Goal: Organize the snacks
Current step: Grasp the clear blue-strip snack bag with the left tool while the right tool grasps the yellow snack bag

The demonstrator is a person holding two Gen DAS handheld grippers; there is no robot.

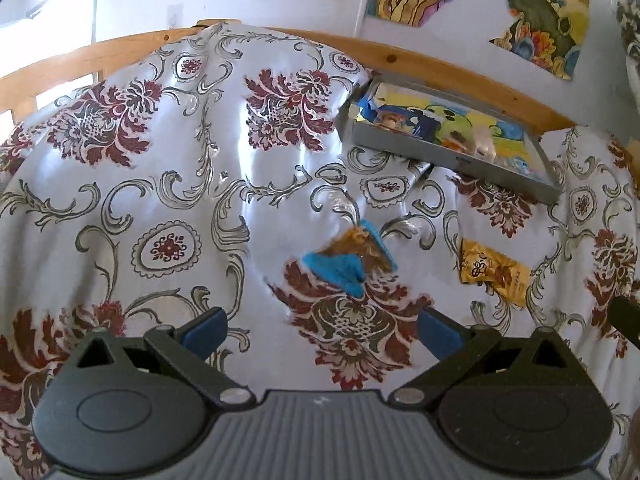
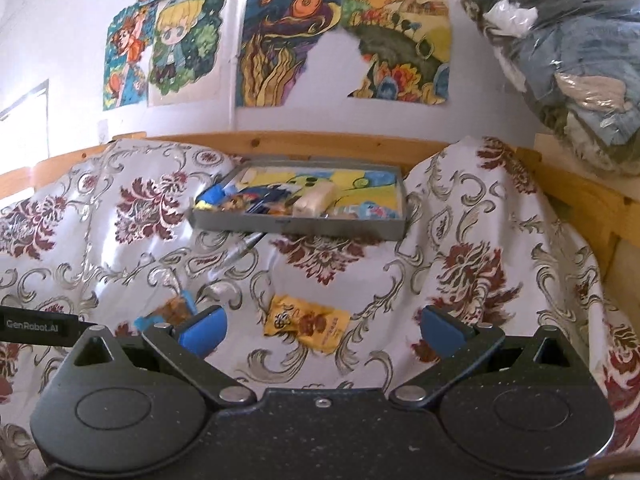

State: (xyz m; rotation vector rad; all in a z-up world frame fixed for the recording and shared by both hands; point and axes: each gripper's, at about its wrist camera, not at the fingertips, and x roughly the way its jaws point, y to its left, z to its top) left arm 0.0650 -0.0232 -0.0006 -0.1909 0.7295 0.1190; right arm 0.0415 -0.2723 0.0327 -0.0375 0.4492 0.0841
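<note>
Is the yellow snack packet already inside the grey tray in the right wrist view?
No. The yellow snack packet lies on the patterned cloth, nearer the camera than the grey tray.

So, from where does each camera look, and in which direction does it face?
Left wrist view: sits on the left gripper, looks forward and down over the patterned cloth at the blue-and-brown snack packet; only its own open fingers show.
Right wrist view: sits on the right gripper, faces the yellow snack packet and the grey tray by the wall; its open fingers and a black part of the other gripper show.
Shared: both packets, tray, cloth, wall drawings.
</note>
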